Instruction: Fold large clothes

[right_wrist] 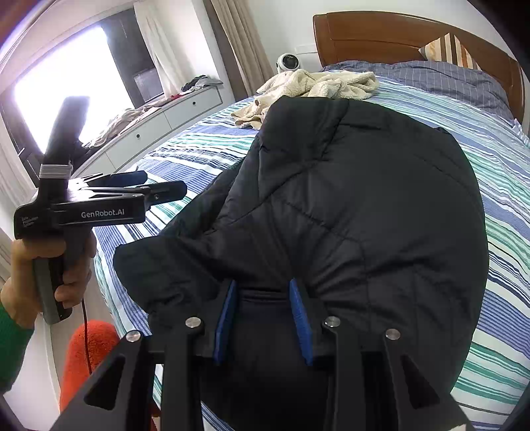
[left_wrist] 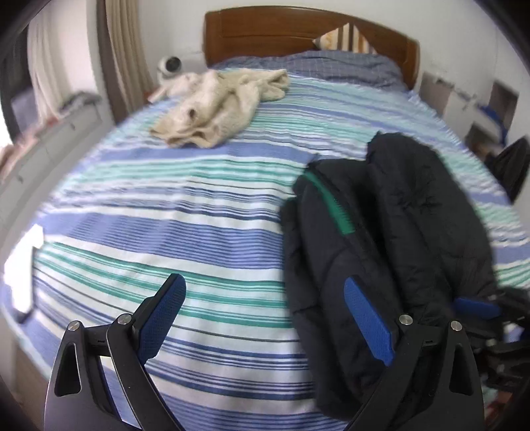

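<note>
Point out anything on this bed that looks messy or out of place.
The cream fleece garment lies crumpled in a heap near the wooden headboard, unfolded. The black quilted jacket is bunched on the striped bedsheet, gripped by the right hand-held gripper. Nothing looks damaged or spilled.

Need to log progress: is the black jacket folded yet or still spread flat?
Neither: the black jacket lies bunched in a heap on the striped bed, its hem pinched by the right hand-held gripper.

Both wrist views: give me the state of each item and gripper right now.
Black quilted puffer jacket: bunched on the bed, hem pinched.
Cream fleece garment: crumpled, unfolded, near the pillow end.
Left gripper: open, holding nothing, above the striped bedsheet.
Right gripper: shut on the jacket.
</note>
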{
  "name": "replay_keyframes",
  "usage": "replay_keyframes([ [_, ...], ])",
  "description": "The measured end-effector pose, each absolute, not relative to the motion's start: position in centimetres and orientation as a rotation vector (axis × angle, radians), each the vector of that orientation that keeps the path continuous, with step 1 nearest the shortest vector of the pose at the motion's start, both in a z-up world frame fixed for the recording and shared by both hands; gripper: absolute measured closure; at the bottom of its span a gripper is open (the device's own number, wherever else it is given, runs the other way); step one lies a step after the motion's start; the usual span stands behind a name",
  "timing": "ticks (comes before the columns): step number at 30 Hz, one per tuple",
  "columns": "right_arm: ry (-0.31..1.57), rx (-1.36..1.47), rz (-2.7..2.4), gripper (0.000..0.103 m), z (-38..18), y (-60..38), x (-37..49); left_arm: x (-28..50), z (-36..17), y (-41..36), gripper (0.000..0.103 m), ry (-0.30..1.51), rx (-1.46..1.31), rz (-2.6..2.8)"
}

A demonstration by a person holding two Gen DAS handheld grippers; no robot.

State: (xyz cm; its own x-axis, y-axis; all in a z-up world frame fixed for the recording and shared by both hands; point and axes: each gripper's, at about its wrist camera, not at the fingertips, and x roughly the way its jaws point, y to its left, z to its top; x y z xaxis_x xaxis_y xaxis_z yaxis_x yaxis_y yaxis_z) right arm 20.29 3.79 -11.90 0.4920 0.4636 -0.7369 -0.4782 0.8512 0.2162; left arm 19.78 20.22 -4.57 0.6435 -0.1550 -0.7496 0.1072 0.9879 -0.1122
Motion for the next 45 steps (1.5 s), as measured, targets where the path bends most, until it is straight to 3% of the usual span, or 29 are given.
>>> replay_keyframes([
  [4,0.890,-0.029,0.564,0.069,-12.0,4.0,20.3,21.8,-7.5,22.6,0.006,0.992,-0.415,-0.468],
  [12,0.895,-0.052,0.563,0.069,-12.3,4.1,20.5,24.9,-13.2,23.8,0.004,1.113,-0.720,-0.724],
  [16,0.923,-0.062,0.559,0.069,-12.5,4.5,21.1,26.6,-13.8,21.5,0.003,1.166,-0.705,-0.803],
  [21,0.936,-0.058,0.548,0.069,-12.9,4.4,21.4,27.9,-13.8,15.9,0.000,1.264,-0.460,-0.779],
  [28,0.973,0.031,0.561,0.067,-12.1,2.7,21.6,28.1,-14.8,15.3,0.001,1.299,-0.474,-0.750],
  [31,0.945,0.143,0.542,0.052,-9.6,-1.0,20.5,27.6,-14.7,15.5,0.001,1.293,-0.476,-0.742],
  [35,0.848,0.308,0.373,0.019,-8.9,-9.9,19.8,27.3,-14.8,15.3,0.001,1.292,-0.470,-0.742],
  [40,1.027,0.607,0.416,0.019,-16.1,-15.8,22.0,26.6,-14.7,15.0,0.001,1.293,-0.462,-0.735],
  [45,0.996,0.760,0.567,0.015,-20.3,-15.0,23.3,28.0,-14.8,13.8,0.000,1.302,-0.470,-0.730],
])
